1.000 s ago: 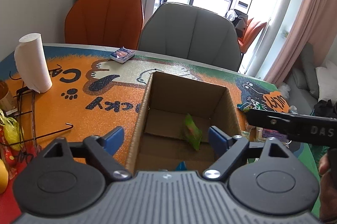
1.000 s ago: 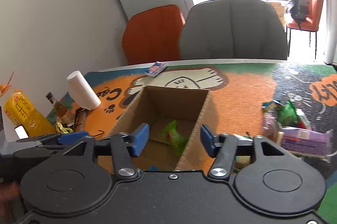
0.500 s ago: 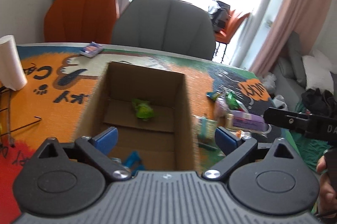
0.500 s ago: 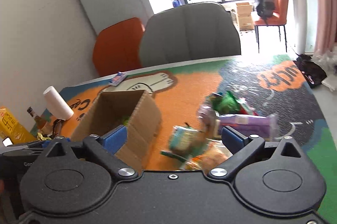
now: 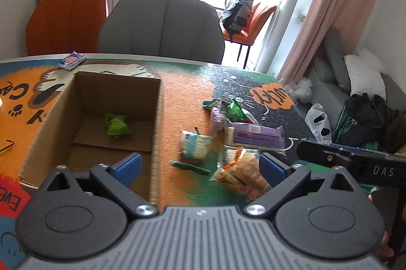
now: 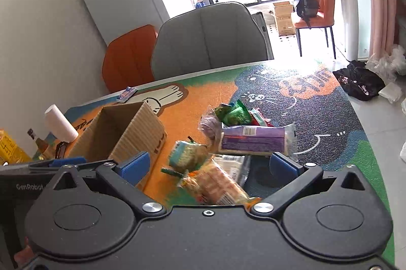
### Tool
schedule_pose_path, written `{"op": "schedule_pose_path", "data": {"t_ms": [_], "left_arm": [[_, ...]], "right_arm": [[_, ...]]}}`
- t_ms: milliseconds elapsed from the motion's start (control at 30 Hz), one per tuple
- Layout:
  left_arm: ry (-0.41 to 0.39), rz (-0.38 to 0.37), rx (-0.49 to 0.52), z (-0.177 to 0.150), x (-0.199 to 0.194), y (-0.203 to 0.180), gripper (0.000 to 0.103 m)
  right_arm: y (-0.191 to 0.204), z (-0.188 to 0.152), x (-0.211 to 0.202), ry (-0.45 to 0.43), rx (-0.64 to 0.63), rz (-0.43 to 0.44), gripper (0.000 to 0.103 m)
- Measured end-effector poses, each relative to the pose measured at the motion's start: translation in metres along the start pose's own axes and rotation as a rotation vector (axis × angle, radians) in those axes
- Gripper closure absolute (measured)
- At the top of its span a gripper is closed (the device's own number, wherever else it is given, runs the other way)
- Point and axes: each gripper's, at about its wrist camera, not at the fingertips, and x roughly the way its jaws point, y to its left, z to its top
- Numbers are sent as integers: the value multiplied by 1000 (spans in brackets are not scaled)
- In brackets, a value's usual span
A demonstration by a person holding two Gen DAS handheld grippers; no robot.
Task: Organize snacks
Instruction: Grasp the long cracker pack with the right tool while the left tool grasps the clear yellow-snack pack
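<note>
Both claws are gaping wide with nothing between their pads, the right claw (image 6: 208, 164) having just been opening further, the left claw (image 5: 200, 167) beside it. The snacks (image 6: 228, 143) are lying heaped on the desk (image 6: 330, 132) just beside the cardboard box (image 5: 157, 117), one green packet (image 5: 116, 126) sitting inside.

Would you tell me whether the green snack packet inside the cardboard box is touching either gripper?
Apart. The left wrist view shows the green packet lying alone on the cardboard box floor, beyond the open left gripper.
</note>
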Motion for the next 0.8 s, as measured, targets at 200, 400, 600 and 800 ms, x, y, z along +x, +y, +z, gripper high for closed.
{"op": "schedule_pose_path", "data": {"t_ms": [200,400,600,800], "left_arm": [[15,3,-30,-11,13,-14,5],[16,7,-79,-25,23,-21,6],[-4,-5,-127,-38,30,-22,13],[12,-1,-190,-46,42,-17,37]], "right_arm": [[-20,-8,0,17,-11,24,2],[-38,-18,9,68,-34,45,18],[-35,-27,23,103,-114,72,25],[-28,-32,44,141,-183,82,35]]}}
